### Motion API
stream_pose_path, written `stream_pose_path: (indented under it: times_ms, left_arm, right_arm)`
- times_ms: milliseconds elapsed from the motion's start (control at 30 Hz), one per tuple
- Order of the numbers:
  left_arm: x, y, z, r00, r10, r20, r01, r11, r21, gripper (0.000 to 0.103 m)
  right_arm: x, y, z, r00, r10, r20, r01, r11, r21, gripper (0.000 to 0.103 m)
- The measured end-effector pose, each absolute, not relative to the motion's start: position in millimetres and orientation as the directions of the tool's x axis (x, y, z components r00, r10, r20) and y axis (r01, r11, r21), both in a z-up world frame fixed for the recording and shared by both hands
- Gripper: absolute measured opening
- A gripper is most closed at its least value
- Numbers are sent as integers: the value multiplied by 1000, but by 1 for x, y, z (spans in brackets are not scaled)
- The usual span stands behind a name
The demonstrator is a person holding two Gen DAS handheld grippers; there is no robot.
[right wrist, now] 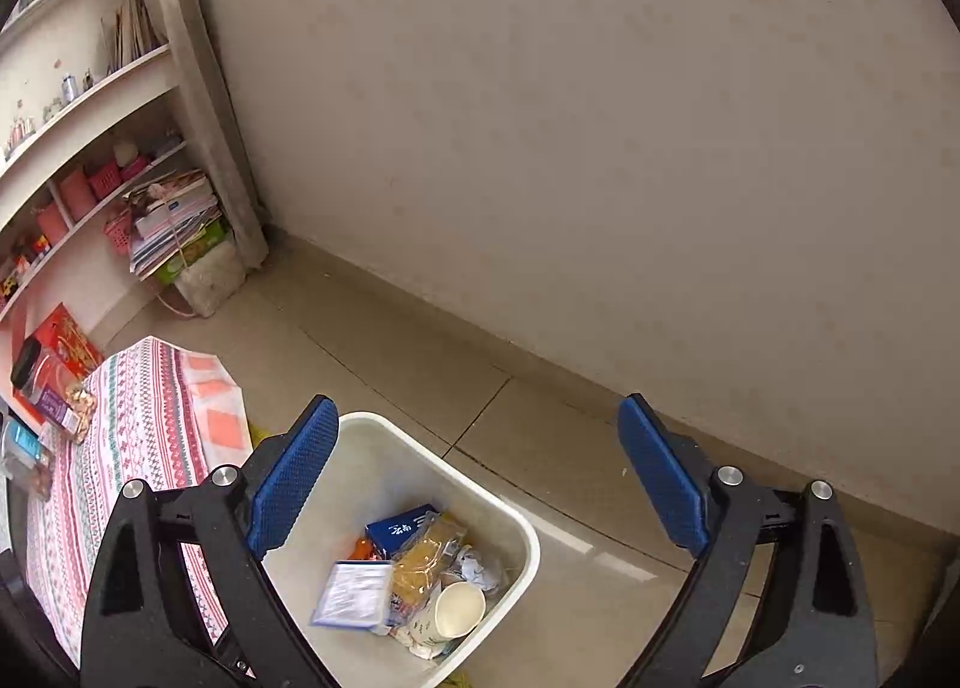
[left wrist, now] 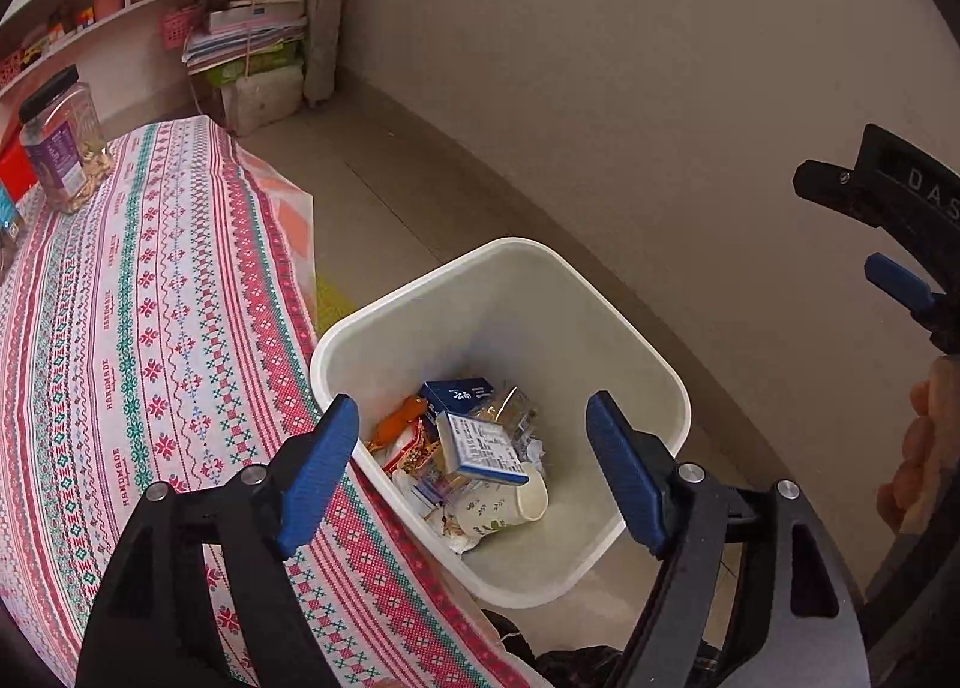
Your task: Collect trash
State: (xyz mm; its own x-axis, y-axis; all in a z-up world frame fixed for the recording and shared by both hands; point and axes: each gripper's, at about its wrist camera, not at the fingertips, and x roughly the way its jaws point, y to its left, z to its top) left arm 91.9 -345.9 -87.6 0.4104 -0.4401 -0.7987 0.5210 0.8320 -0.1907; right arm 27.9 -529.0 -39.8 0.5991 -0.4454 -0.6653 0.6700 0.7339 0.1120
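A white trash bin (left wrist: 606,340) stands on the floor beside the table, and in the right wrist view its wall (right wrist: 384,472) sits low in the picture. Inside lie a floral paper cup (left wrist: 504,505), a dark blue box (left wrist: 456,394), an orange item (left wrist: 399,418), wrappers and a white carton with a blue edge (left wrist: 480,445), which looks blurred in the right wrist view (right wrist: 351,592). My left gripper (left wrist: 474,472) hangs open above the bin with nothing between its fingers. My right gripper (right wrist: 477,478) is also open and empty over the bin.
The table with a red and green patterned cloth (left wrist: 150,328) borders the bin on the left and carries a clear jar with a black lid (left wrist: 60,148). Shelves and a tied stack of books (left wrist: 252,40) stand beyond. A bare wall runs behind the bin. A hand (left wrist: 918,448) shows at the right edge.
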Motion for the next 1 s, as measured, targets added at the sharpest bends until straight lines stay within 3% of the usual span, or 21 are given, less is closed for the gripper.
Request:
stream_pose_path:
  times_ms: [267, 467, 667, 833, 1000]
  left_arm:
    - [90, -305, -63, 579, -318, -751, 463, 886, -19, 86]
    - [74, -244, -30, 766, -176, -619, 319, 939, 128, 95]
    - [66, -180, -11, 824, -84, -560, 203, 967, 154, 96]
    - [74, -131, -7, 811, -42, -584, 123, 987, 100, 96]
    - [76, -96, -7, 811, 49, -582, 31, 991, 127, 96]
  right_arm:
    - [30, -491, -21, 654, -466, -597, 614, 787, 58, 96]
    - [30, -431, -3, 722, -476, -503, 560, 828, 20, 96]
    - [41, -369, -5, 754, -412, -512, 470, 883, -19, 96]
    - [50, -323, -7, 774, -367, -516, 405, 913, -42, 96]
    - [61, -295, -10, 780, -304, -547, 360, 933, -5, 96]
